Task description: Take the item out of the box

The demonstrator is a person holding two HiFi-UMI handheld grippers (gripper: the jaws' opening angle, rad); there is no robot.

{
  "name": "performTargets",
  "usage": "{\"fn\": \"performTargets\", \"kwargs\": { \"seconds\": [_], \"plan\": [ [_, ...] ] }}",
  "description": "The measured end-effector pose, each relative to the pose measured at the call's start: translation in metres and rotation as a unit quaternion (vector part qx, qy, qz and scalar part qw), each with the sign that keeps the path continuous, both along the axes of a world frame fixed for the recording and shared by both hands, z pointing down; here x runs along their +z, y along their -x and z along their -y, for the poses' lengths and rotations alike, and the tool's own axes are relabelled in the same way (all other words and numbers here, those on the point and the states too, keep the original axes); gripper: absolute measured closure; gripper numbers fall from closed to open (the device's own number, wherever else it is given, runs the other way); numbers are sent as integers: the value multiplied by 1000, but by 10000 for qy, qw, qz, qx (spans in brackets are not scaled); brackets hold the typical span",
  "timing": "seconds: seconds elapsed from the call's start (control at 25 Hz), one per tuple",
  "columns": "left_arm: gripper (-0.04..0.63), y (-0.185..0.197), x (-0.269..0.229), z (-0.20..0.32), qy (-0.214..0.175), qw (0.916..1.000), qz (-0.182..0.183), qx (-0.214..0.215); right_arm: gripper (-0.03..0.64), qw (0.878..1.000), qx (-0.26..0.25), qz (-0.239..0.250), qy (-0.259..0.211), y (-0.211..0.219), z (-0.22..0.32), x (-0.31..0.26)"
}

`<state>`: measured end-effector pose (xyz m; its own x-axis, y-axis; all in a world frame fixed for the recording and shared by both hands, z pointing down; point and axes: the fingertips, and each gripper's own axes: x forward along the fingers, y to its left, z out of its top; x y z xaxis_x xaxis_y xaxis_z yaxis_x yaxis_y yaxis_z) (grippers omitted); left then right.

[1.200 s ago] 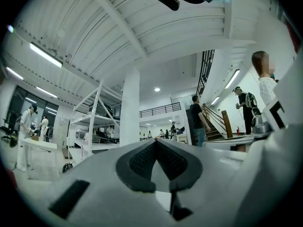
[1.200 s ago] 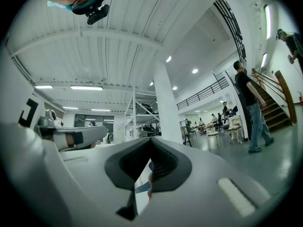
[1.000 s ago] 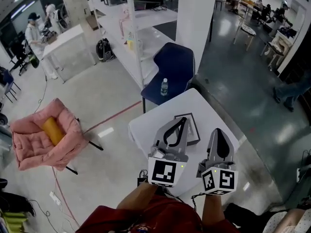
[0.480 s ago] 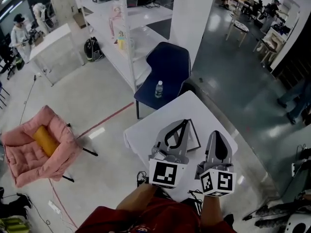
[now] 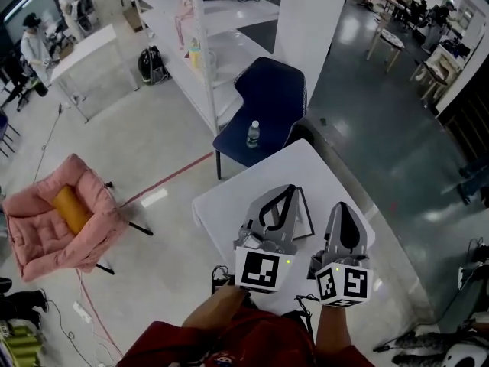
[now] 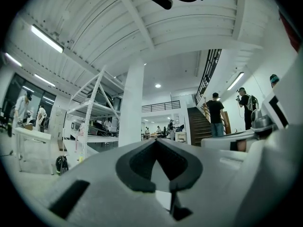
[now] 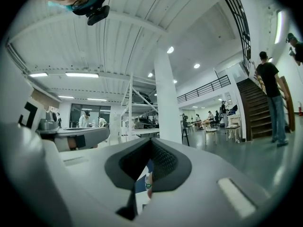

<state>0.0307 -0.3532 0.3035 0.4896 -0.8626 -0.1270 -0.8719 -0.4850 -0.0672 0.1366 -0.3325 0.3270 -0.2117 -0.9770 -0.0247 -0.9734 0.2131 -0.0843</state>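
Approach: left hand-held gripper (image 5: pixel 289 190) and right hand-held gripper (image 5: pixel 341 208), both closed, empty, near the box (image 5: pixel 303 217); opening them comes next.

Standing here, I can't read a single word, number or brand. The cubes on the left tool (image 5: pixel 287 193) and the right tool (image 5: pixel 341 208) show only black-and-white square patterns, no letters. The bottle (image 5: pixel 253 134) on the blue chair (image 5: pixel 271 90) has a label too small to read.
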Motion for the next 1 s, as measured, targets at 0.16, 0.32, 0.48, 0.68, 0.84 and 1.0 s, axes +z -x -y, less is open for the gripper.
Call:
{"fn": "performTargets", "kwargs": {
  "seconds": [0.16, 0.32, 0.48, 0.68, 0.84, 1.0],
  "plan": [
    [594, -10, 10, 10, 88, 9995, 90, -302, 616, 9997, -232, 42, 74, -14, 15, 7],
    [594, -19, 16, 16, 114, 9987, 173, -464, 615, 9989, -433, 93, 177, -26, 28, 15],
    [594, -21, 22, 20, 101, 9979, 262, -581, 616, 9976, -633, 99, 266, -25, 41, 24],
    [594, -20, 28, 24, 134, 9971, 341, -669, 615, 9959, -823, 104, 364, -19, 53, 33],
    [594, -19, 34, 23, 122, 9965, 413, -721, 615, 9946, -922, 125, 458, -15, 56, 43],
    [594, -14, 41, 21, 161, 9961, 370, -790, 615, 9940, -940, 158, 537, -14, 59, 53]
  ]
}}
